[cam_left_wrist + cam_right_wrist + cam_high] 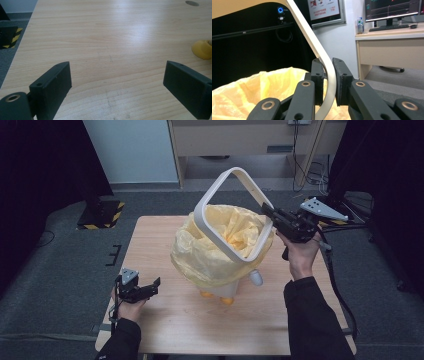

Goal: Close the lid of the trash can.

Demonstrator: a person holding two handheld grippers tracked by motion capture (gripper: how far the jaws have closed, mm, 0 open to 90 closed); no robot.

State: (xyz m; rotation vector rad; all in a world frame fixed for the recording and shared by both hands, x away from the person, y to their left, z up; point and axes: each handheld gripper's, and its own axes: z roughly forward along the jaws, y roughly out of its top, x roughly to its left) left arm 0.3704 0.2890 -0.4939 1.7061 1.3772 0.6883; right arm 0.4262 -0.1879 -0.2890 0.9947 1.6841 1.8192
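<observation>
A small white bin [235,289] with yellow feet stands mid-table, lined with a yellow plastic bag [210,251] that drapes over its sides. A white square ring [216,229] tilts up above the bag, its far side raised. My right gripper [268,213] is shut on the ring's right edge; in the right gripper view both jaws press the white ring [327,65], with the yellow bag [254,86] below. My left gripper [156,285] rests open near the table's front left. In the left gripper view the left gripper [117,85] spans bare wood, and a yellow foot [203,48] shows at right.
The wooden table [165,322] has free surface left and front of the bin. A yellow-black striped base [102,215] stands on the floor beyond the table's left corner. A desk [392,47] with a monitor stands behind, cables hanging near it.
</observation>
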